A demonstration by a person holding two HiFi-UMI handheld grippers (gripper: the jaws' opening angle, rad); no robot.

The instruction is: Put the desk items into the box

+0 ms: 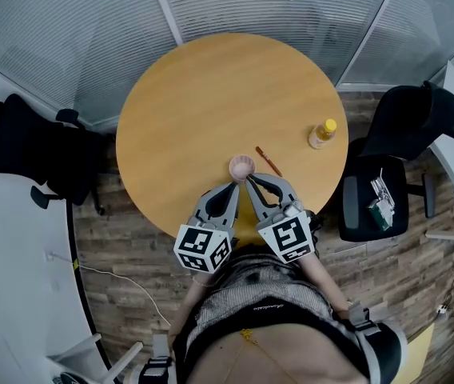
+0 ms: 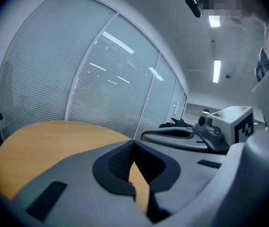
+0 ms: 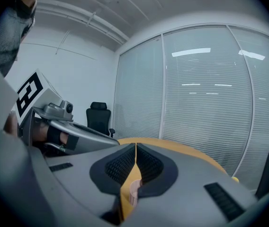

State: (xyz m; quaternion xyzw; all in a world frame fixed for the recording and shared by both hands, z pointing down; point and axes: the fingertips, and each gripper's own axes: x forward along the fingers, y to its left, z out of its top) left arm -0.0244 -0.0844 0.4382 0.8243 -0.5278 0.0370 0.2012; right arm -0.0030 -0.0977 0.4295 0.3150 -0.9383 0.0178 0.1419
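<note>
Now left gripper point(image 1: 234, 185), right gripper point(image 1: 252, 181) closed, beside pink cup point(image 1: 242, 166).

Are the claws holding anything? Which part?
Nothing is held. The left claw and right claw are both shut and empty; the pink cup stands on the table beyond their tips.

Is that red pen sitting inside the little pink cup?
No, the red pen lies flat on the round table, beside the pink cup rather than in it.
</note>
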